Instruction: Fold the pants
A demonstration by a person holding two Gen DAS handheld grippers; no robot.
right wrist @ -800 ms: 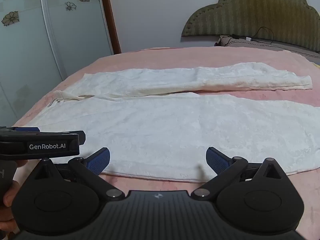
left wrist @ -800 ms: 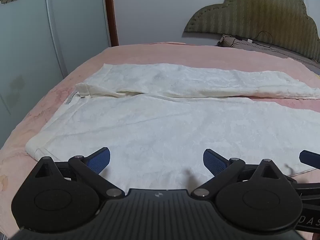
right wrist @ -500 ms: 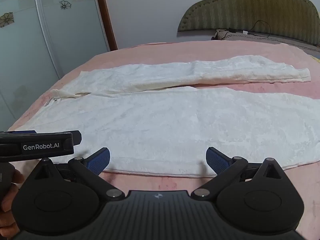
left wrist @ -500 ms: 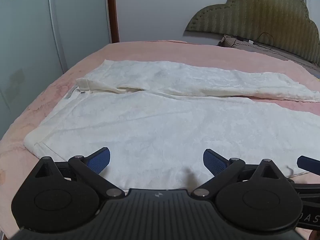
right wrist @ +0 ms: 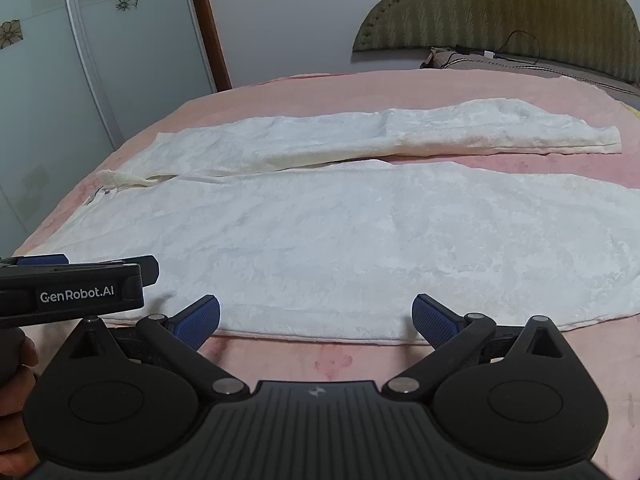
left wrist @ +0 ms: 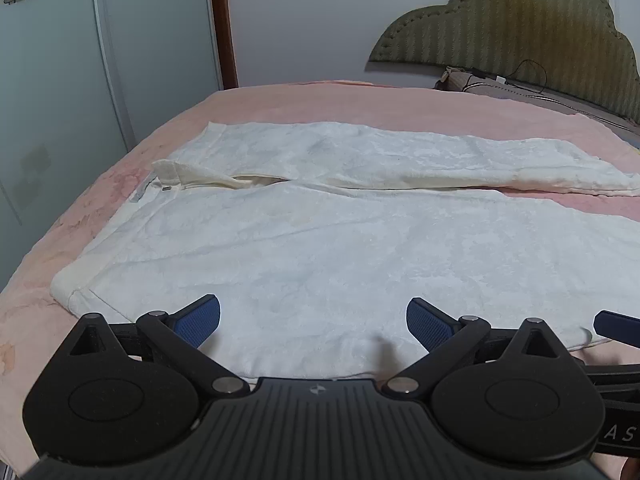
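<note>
White pants (left wrist: 340,248) lie flat on the pink bed (left wrist: 320,100). Left gripper (left wrist: 313,322) and right gripper (right wrist: 316,322) both gape wide, empty. Only the right view shows the far leg's hem at 2 o'clock; headboard (right wrist: 500,4) at 1 o'clock.

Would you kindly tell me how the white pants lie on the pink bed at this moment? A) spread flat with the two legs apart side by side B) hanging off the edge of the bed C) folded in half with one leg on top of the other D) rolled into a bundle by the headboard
A: the pants lie flat on the bed, with a pink strip of bedding showing between the two legs.
</note>
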